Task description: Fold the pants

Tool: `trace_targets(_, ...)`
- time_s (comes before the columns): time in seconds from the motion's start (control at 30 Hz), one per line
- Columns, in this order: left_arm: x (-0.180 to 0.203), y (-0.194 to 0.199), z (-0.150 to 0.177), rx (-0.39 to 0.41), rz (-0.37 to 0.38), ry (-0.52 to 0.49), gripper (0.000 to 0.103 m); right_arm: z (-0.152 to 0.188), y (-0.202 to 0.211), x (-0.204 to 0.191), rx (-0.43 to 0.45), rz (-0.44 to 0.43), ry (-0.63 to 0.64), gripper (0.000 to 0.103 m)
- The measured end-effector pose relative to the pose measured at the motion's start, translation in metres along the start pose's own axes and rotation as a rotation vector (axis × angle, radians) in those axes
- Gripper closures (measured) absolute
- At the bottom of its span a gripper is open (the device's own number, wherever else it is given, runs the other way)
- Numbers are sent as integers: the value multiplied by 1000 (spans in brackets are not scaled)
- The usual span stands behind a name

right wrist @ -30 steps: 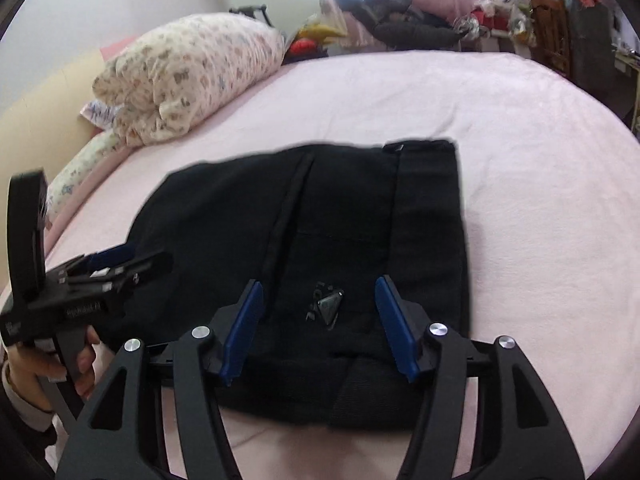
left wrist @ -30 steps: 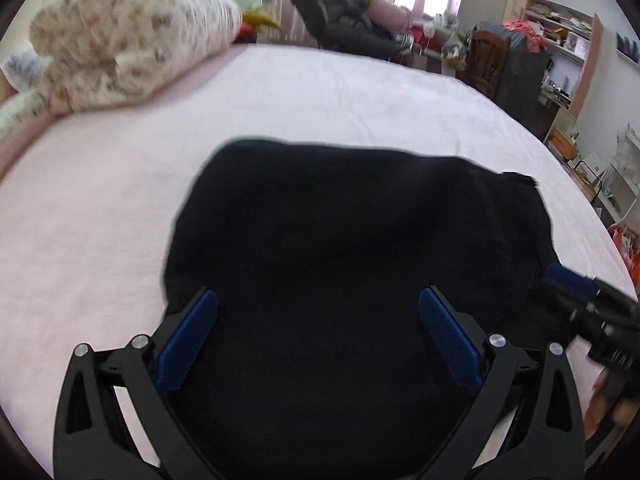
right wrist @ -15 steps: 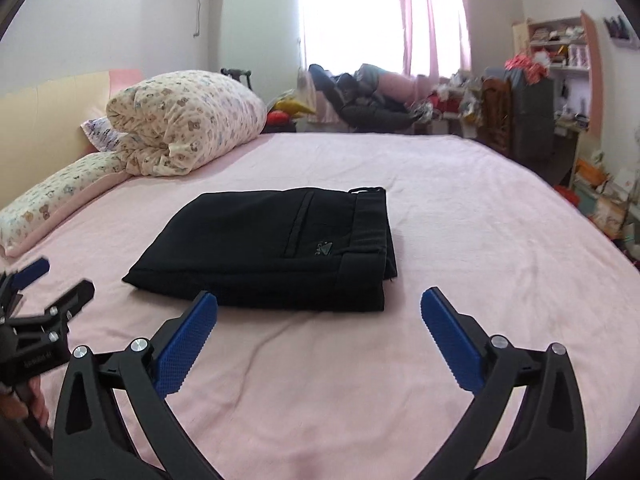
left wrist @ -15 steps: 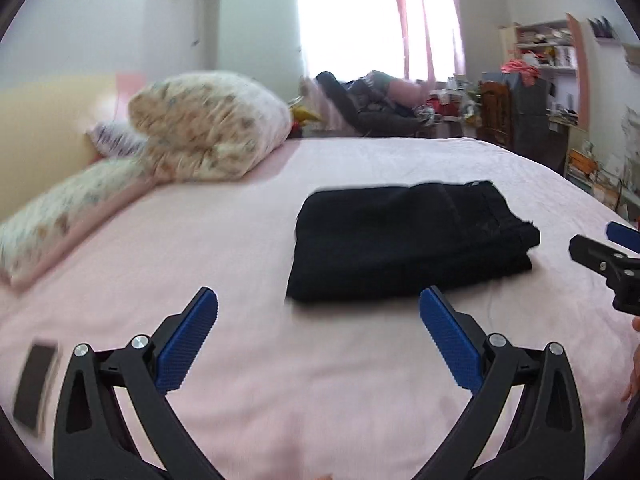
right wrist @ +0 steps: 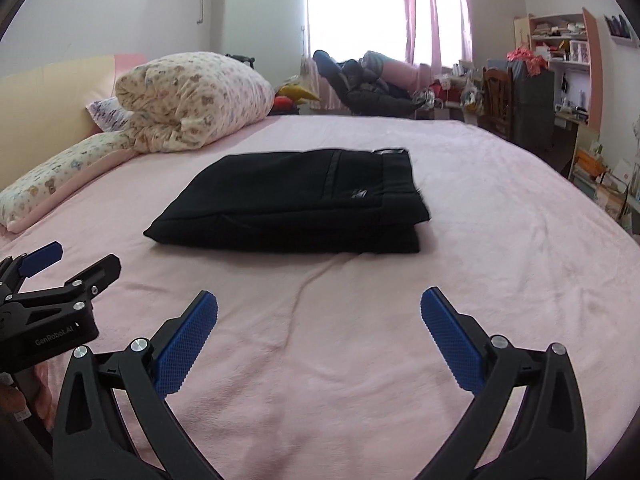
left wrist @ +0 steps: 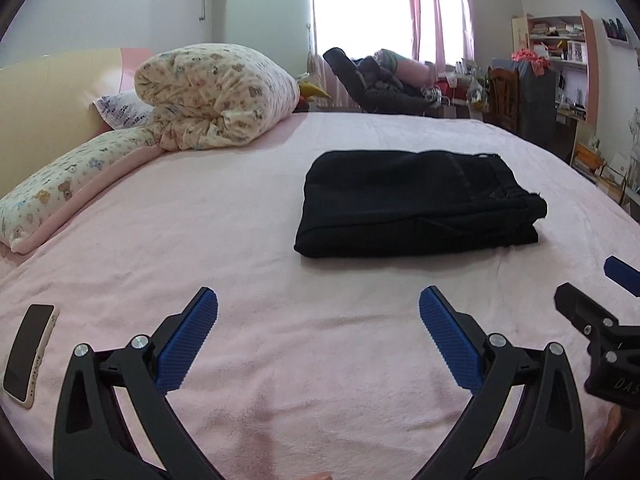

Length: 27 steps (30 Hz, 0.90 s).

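Pink bedspread point(left wrist: 280, 208) | folded black pants point(left wrist: 416, 208) at 12 o'clock, stack square | left gripper point(left wrist: 318, 336), right gripper point(right wrist: 318, 336): fingers apart, empty | keep clear; task looks complete.

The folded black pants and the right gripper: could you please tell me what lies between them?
Only bare pink bedsheet, faintly creased, lies between the folded black pants and the open right gripper; the right wrist view shows it.

"GenRobot.AI" in pale print on left gripper point(right wrist: 60, 276) body, partial "DA" on right gripper point(left wrist: 600, 312) body
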<state>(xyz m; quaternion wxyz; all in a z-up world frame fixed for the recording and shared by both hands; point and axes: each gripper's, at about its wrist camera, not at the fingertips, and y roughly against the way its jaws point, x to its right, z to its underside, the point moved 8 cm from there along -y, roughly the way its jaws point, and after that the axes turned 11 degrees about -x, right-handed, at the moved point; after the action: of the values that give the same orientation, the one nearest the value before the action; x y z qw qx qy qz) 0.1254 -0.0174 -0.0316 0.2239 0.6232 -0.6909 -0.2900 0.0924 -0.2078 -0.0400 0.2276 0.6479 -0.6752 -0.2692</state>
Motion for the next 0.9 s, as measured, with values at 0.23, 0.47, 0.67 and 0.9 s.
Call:
trace_targets(0.23, 5, -5, 4, -15, -6, -24, 2, 7, -4, -9, 0, 20, 18, 1)
trace_targets(0.47, 4, -3, 4, -2, -19, -19, 2, 9, -3, -10, 14, 47, 16, 1)
trace_targets(0.67, 7, -3, 4, 2, -33, -39, 2, 10, -4, -5, 11, 56, -3, 1)
trace_targets(0.9, 8, -4, 4, -5, -21, -40, 2, 10, -6, -2, 6, 59, -8, 1)
